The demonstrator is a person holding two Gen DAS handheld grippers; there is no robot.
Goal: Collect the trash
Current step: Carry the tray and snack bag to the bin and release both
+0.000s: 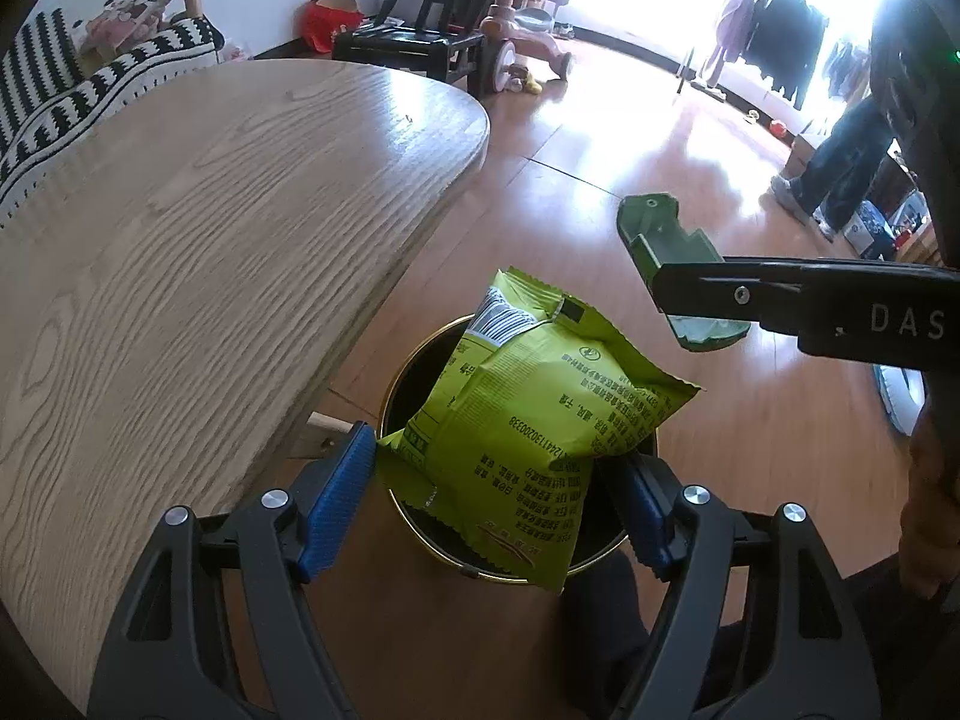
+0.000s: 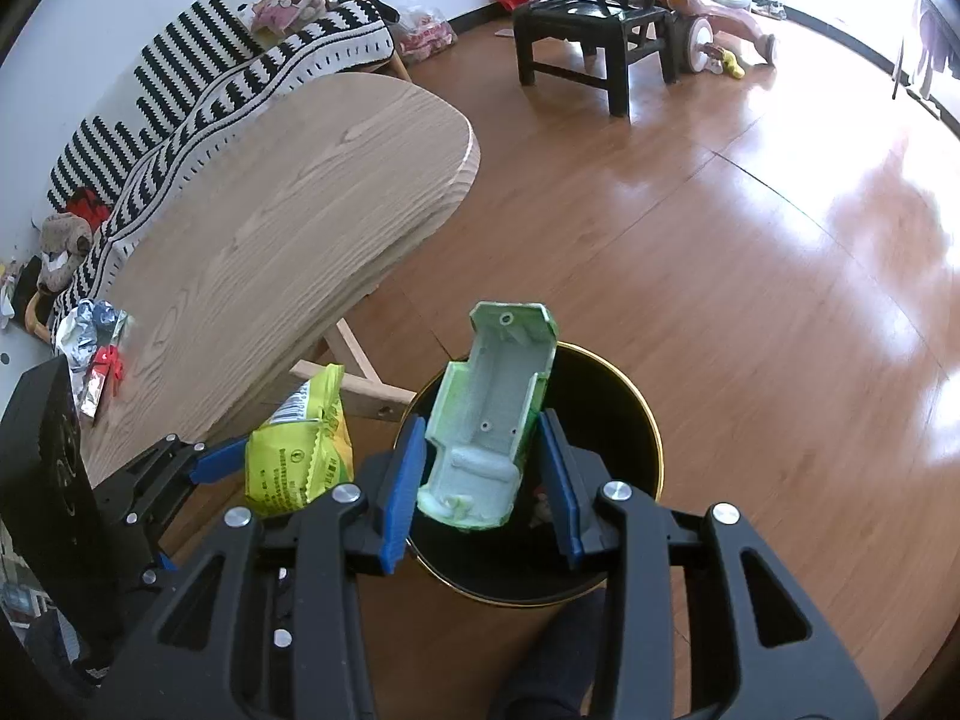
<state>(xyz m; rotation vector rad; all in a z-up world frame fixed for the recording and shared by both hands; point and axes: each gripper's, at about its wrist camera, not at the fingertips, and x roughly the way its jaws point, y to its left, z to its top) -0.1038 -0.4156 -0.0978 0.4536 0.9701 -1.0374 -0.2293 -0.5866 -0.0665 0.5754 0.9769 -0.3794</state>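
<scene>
The left gripper (image 1: 489, 474) is clamped on a green snack bag (image 1: 528, 420), which is puffy and wider than its grip. The bag hangs over the black bin with a gold rim (image 1: 420, 516), but part of it sticks out past the near rim. If the jaws let go here, I think the bag could land on the rim and tip out to the floor. Its slippery film could also slide in the pads before release.

To the right, the right gripper (image 2: 486, 471) is clamped on a pale green plastic shell (image 2: 489, 414), an open hollow piece that stands almost upright between the blue pads (image 2: 399, 492). It is above the left side of the bin's mouth (image 2: 630, 414), close to the rim there. The two loads are near to each other, so a careless move could make them collide.

On the wooden table (image 2: 288, 228) a crumpled silver wrapper (image 2: 90, 336) lies at the left edge, well apart from both grippers, not yet collected.
</scene>
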